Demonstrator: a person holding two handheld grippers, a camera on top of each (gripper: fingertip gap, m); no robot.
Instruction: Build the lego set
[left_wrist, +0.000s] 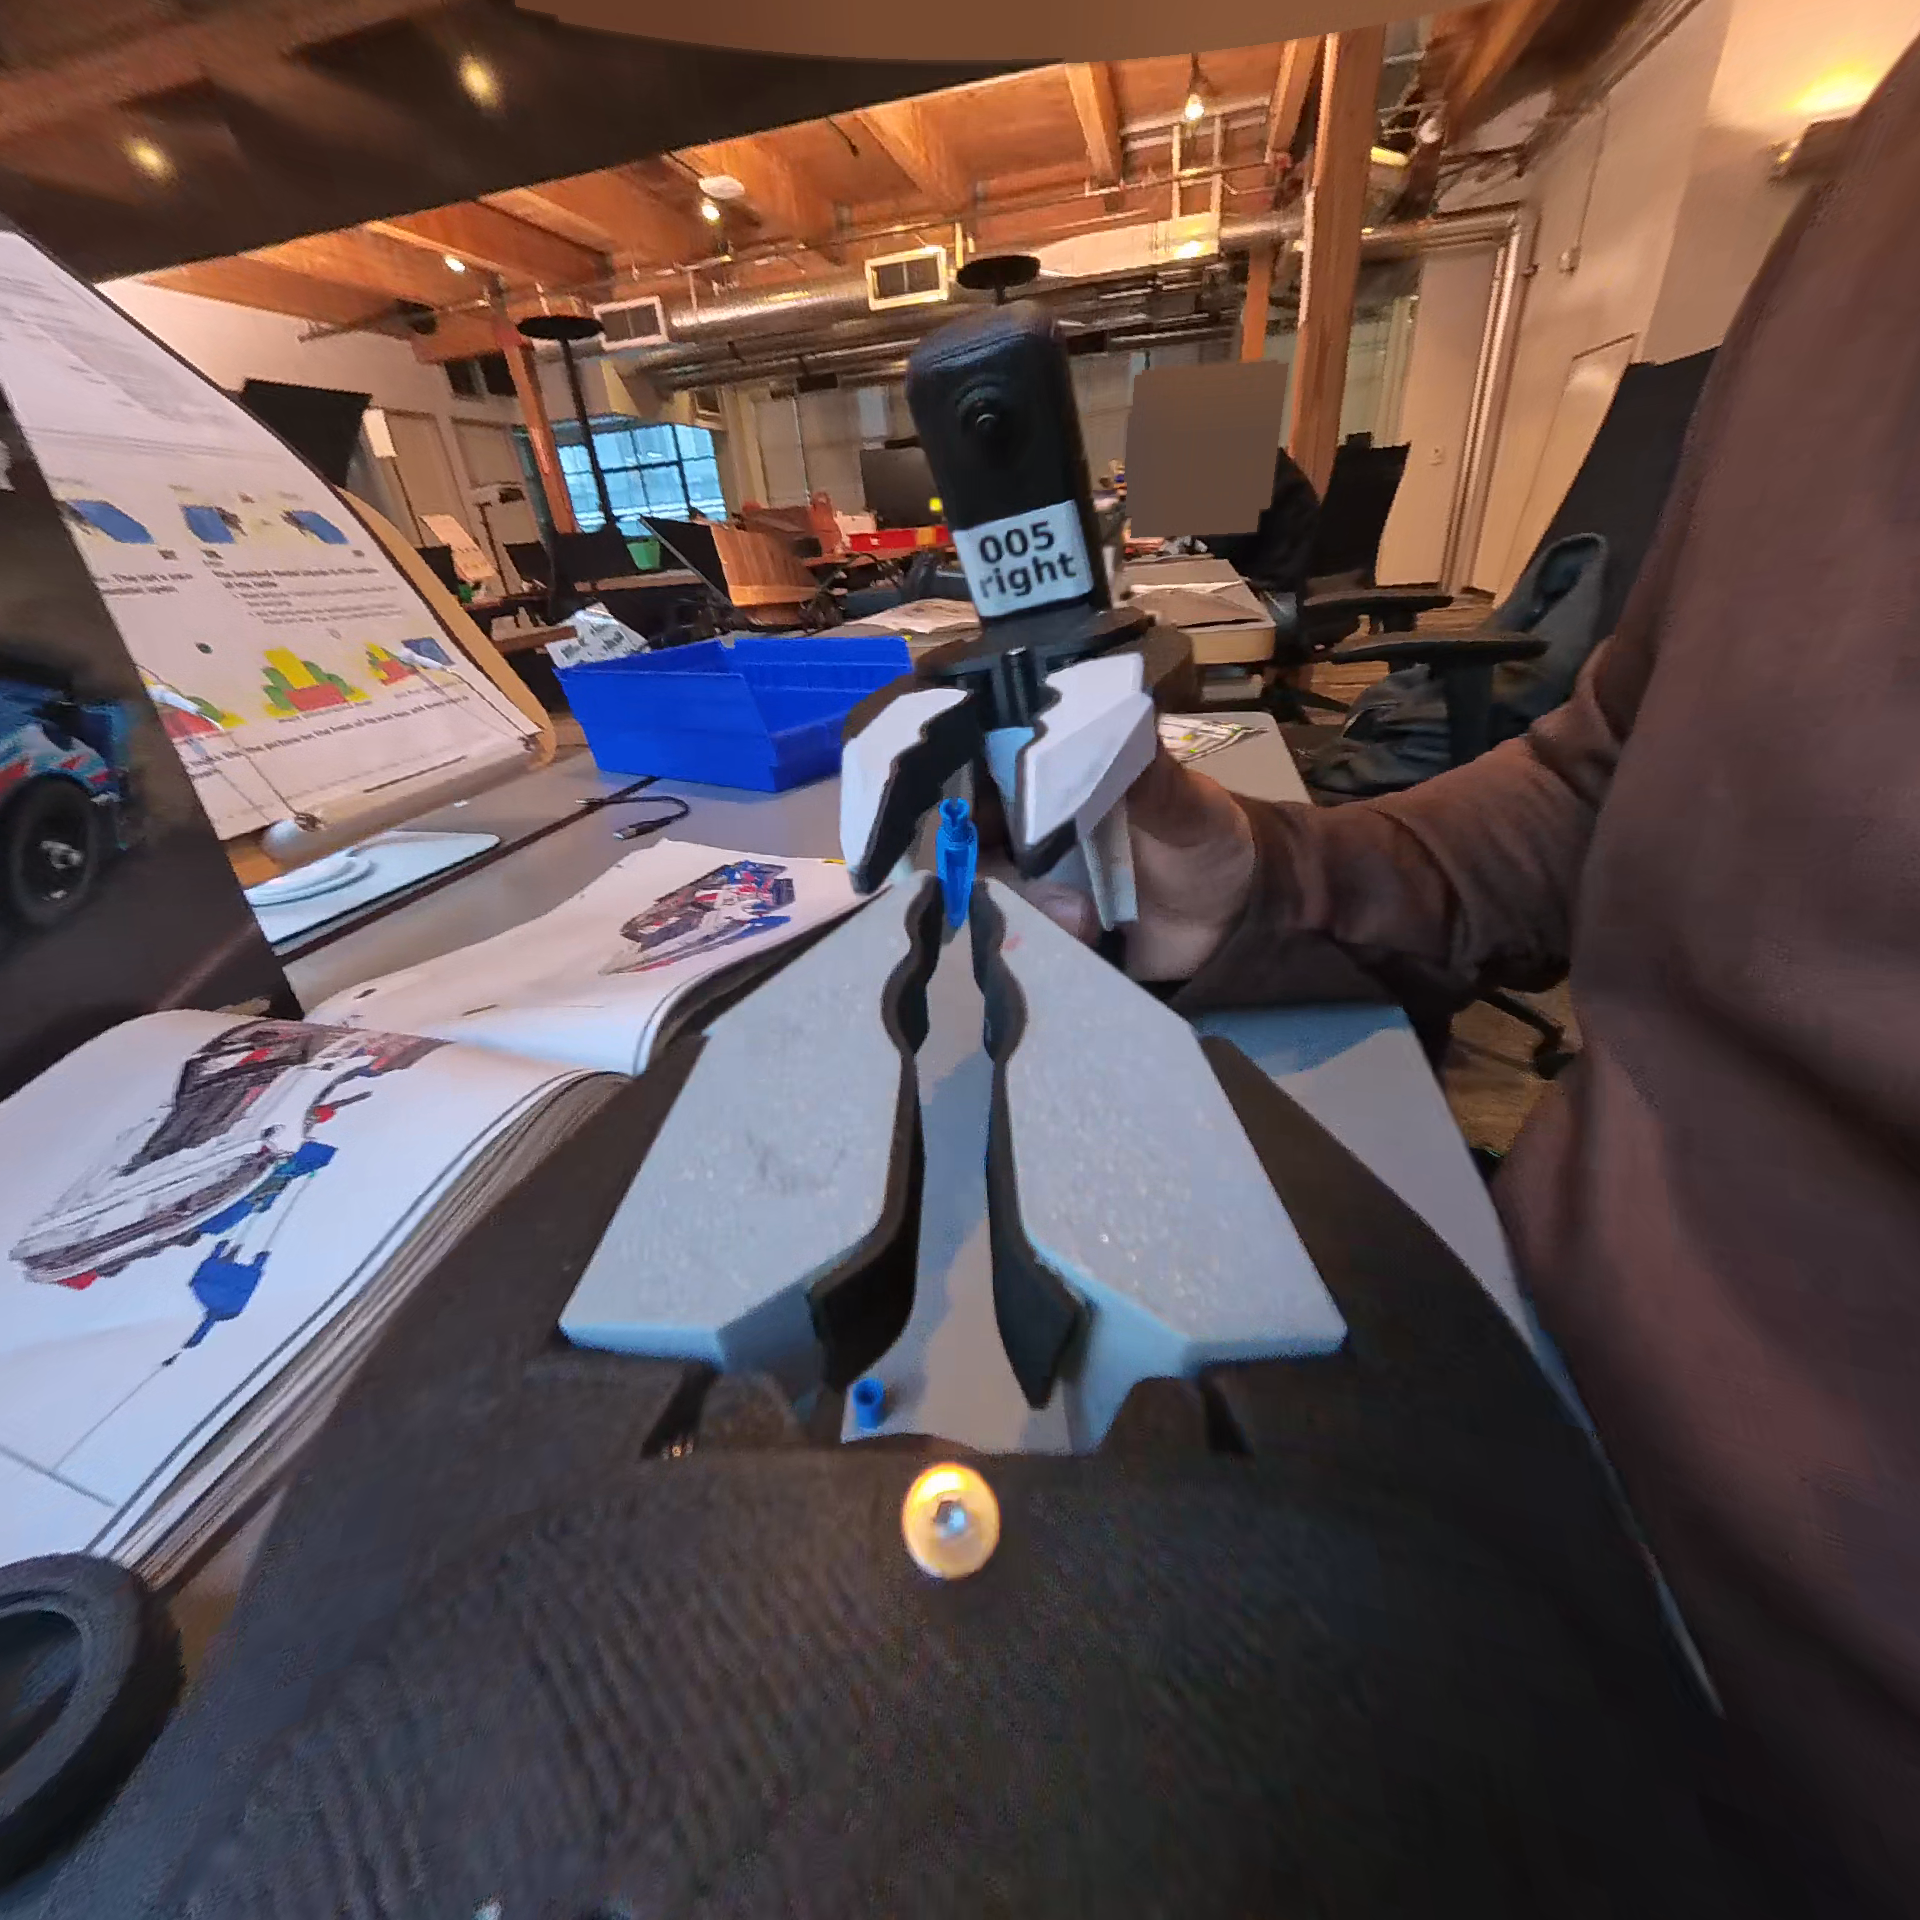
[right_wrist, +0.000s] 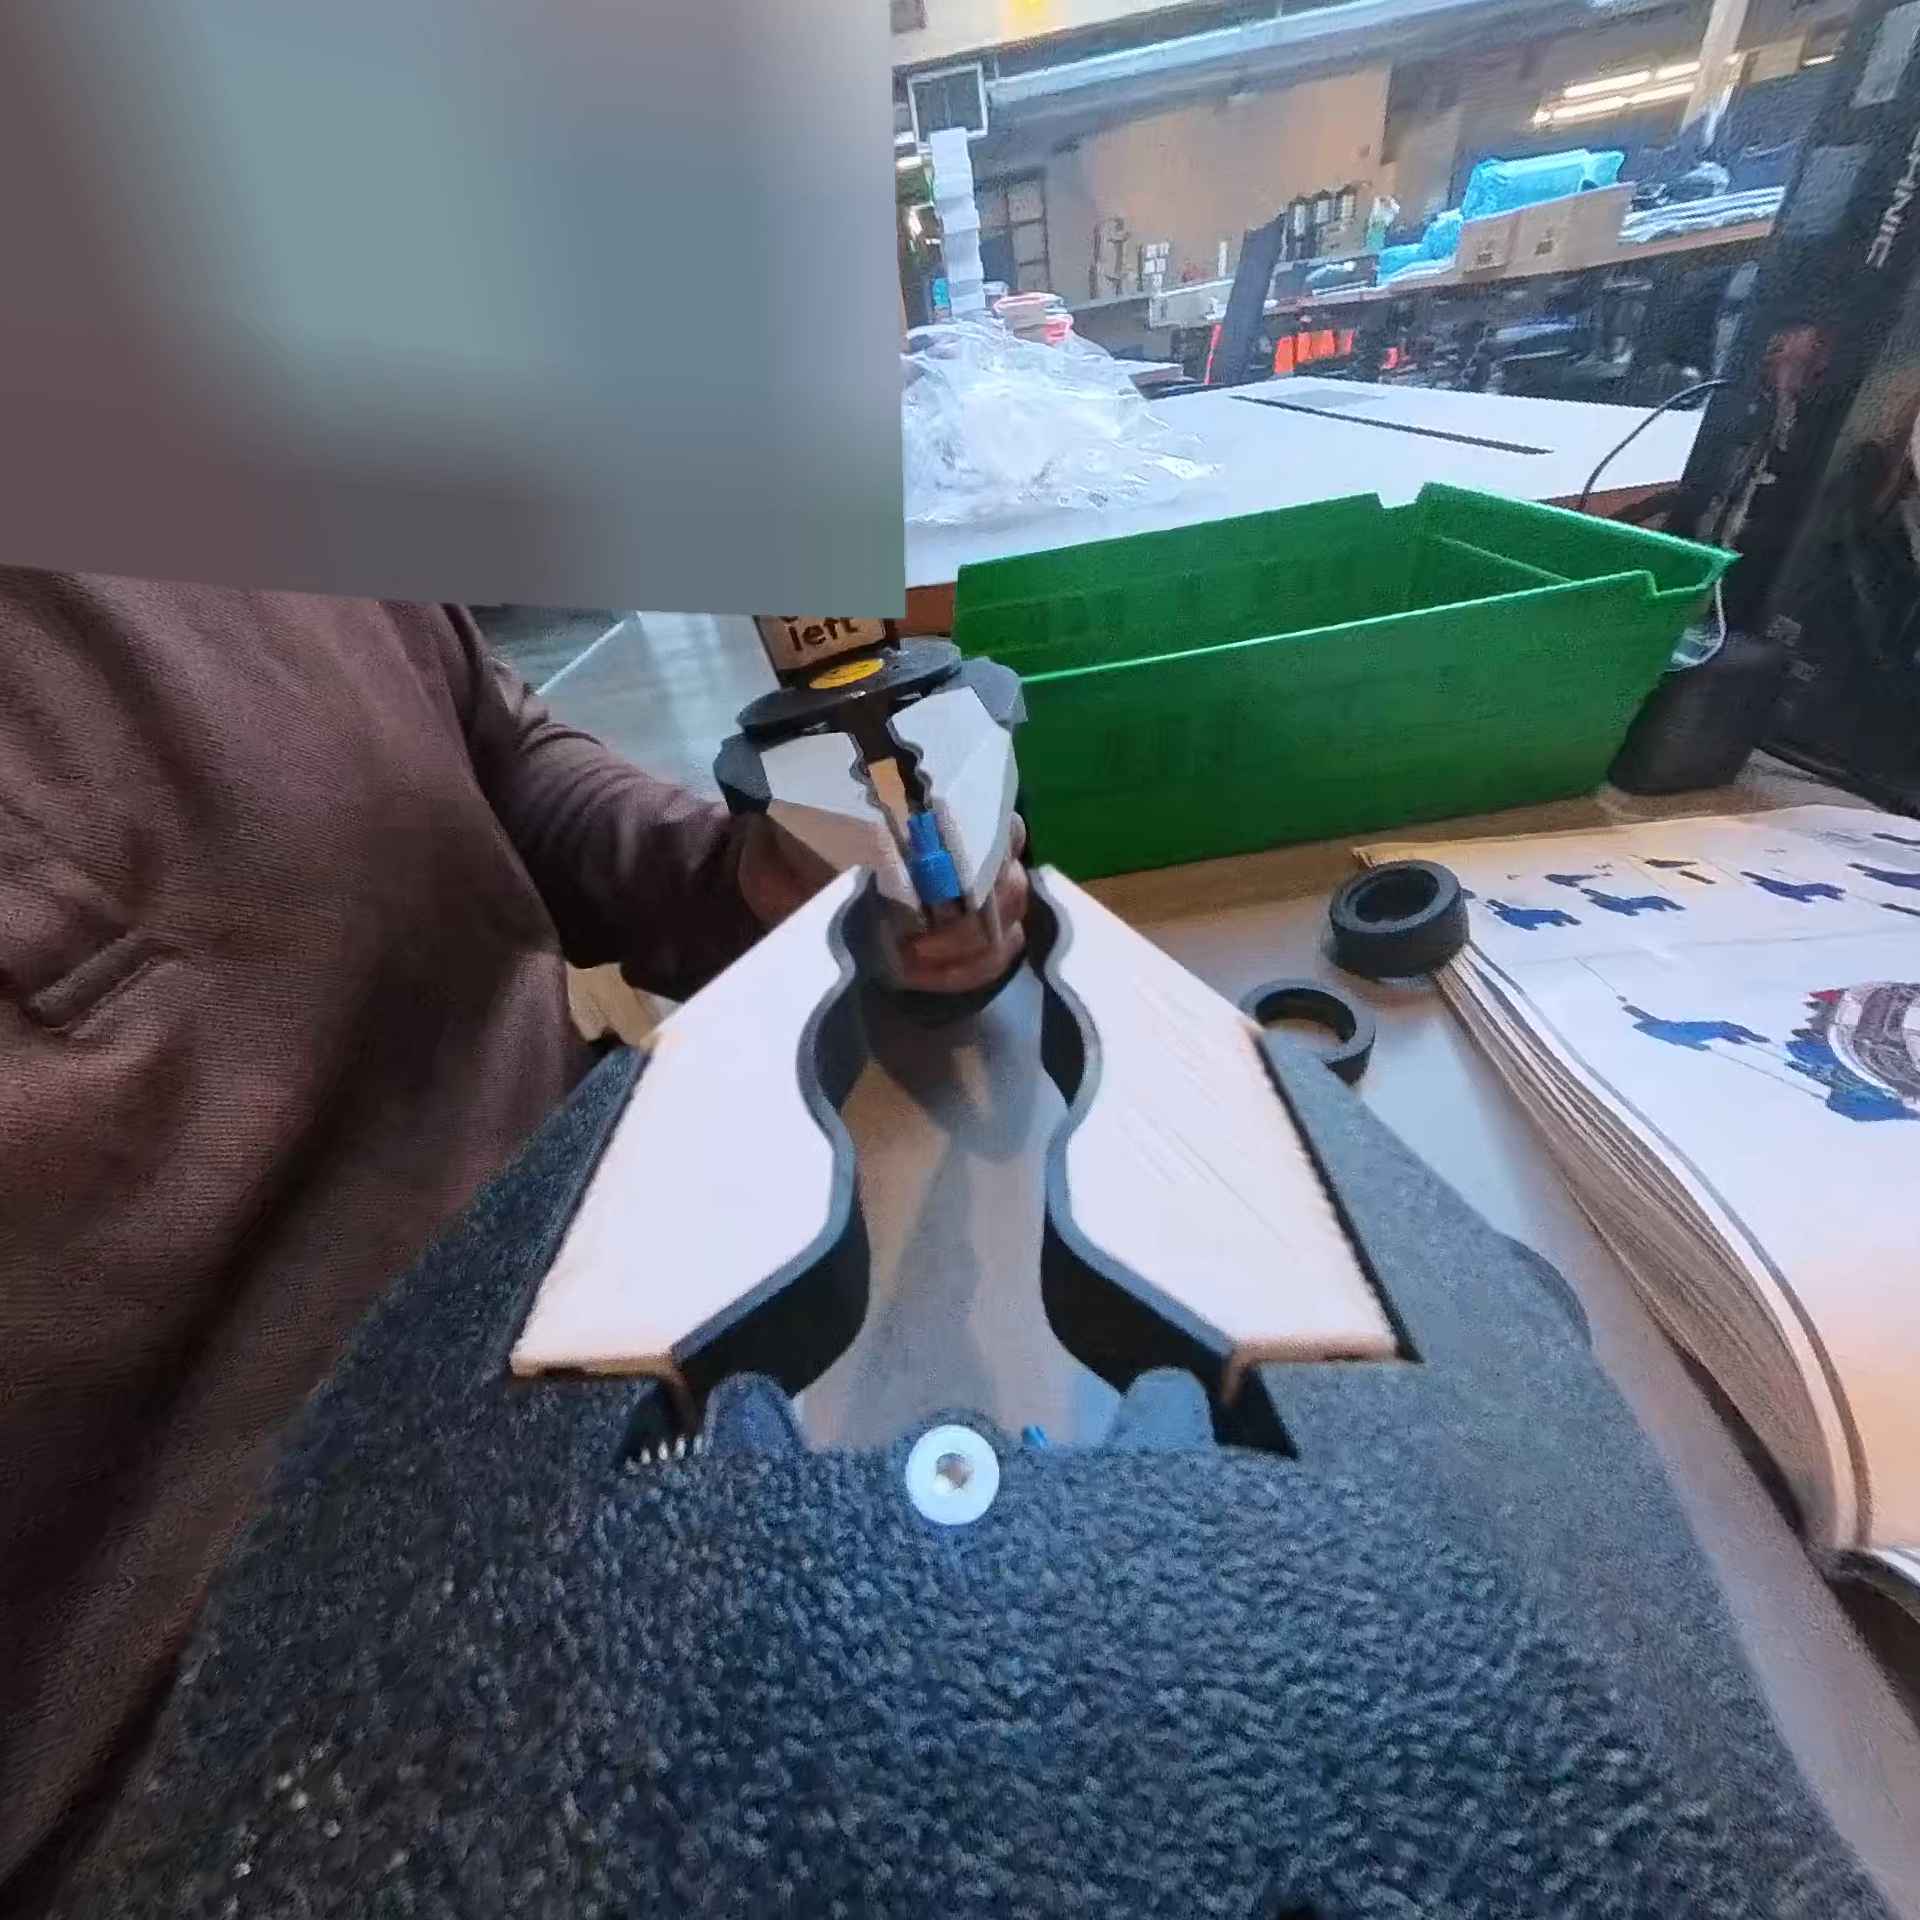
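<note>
Left wrist view, centre of frame: the left gripper is pinching a small blue pin at its very fingertips, jaws drawn together on the lower half while the upper half is standing clear above them; just behind, slightly higher in the frame, the right gripper is facing it with jaws parted and nothing between them, its left finger lying just beside the pin, contact not discernible. Right wrist view, centre: the same pin is showing between the far gripper's tips, just beyond the near, spread fingers; a hand is gripping the handle below. Judged from its look, the pin is light, rigid moulded plastic, smooth and round, hence apt to roll or pop out of a pinch; the best hold is probably across the thicker collar or the exposed upper shaft, squarely, with modest force. Lower left of the left view: an open manual is lying on the table; a second pin is lying under the gripper base. Right side of the right view: two tyres are sitting beside the manual, a green bin behind.
</note>
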